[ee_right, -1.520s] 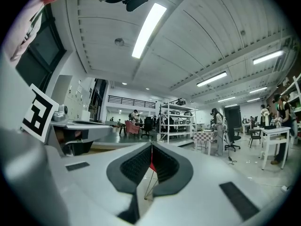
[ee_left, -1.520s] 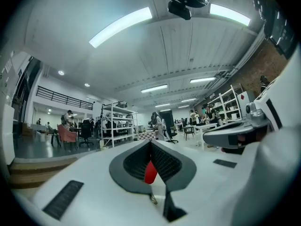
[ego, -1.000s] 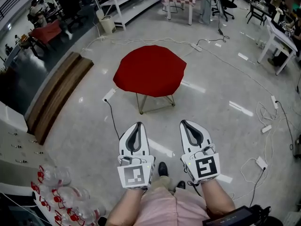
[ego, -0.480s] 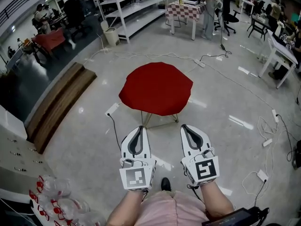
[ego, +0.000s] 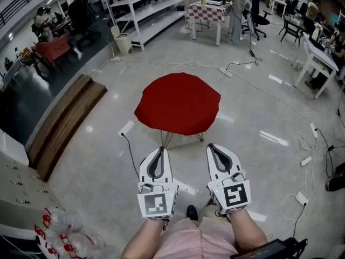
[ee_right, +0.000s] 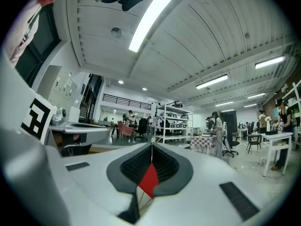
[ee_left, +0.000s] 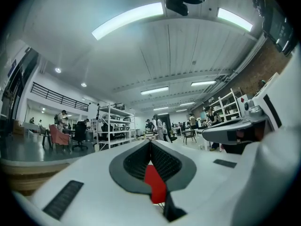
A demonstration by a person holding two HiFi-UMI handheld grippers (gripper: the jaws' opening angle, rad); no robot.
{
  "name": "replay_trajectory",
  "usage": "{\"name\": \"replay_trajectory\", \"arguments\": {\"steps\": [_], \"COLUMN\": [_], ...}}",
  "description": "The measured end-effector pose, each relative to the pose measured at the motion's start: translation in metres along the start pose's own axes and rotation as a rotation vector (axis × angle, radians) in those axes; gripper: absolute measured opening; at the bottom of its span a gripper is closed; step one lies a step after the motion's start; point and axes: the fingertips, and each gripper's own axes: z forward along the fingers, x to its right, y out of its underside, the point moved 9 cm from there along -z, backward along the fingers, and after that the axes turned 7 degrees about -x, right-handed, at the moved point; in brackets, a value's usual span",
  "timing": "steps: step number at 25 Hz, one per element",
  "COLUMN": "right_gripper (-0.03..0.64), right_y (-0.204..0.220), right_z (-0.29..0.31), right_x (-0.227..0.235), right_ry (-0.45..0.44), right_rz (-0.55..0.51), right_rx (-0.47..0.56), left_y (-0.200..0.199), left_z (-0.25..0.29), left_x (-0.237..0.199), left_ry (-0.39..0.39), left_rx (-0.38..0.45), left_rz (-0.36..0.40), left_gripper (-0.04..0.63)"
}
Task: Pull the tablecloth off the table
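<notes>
- So, nothing done yet: red tablecloth (ego: 178,102) is fully draped over the small surface, only the metal legs (ego: 183,138) showing under its near edge.
- Cloth looks flat on top, edges hanging all round, no corner lifted or bunched.
- Left tool (ego: 159,150) has its jaws closed together, nothing in them.
- Right tool (ego: 212,147) is the same: jaws together, empty.
- Both tools are held low in front of the person's body, side by side, tips pointing forward at the cloth.
- Cloth lies ahead of both tools, well apart from them, with bare floor (ego: 253,117) between; roughly centred between the two tool lines.
- Each gripper view shows a red sliver behind the closed tips. That is the far cloth seen past the jaws, not a grip.
- Left to do, as I judge it: walk in, open a tool, pinch the near hanging edge, pull the cloth clear of the surface. That is the whole task.
- Cable and power strip (ego: 127,127) lie on the floor near the surface's left side, a possible trip point on approach.
</notes>
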Motion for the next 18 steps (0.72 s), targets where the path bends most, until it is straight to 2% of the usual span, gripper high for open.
{"name": "replay_trajectory", "arguments": {"steps": [10,18], "right_gripper": [0.017,0.017], "right_y": [0.011,0.020], "right_z": [0.019,0.060], "right_x": [0.016,0.054], "right_ry": [0.013,-0.003], "right_rz": [0.023,0.050], "right_rx": [-0.031,-0.057], "left_y": [0.010,0.014], "left_z": [0.027,0.076], "left_x": [-0.002,0.000], "left_ry": [0.006,-0.003], "left_rx": [-0.034,-0.070], "left_rz": [-0.004,0.014], "left_gripper": [0.025,0.025]}}
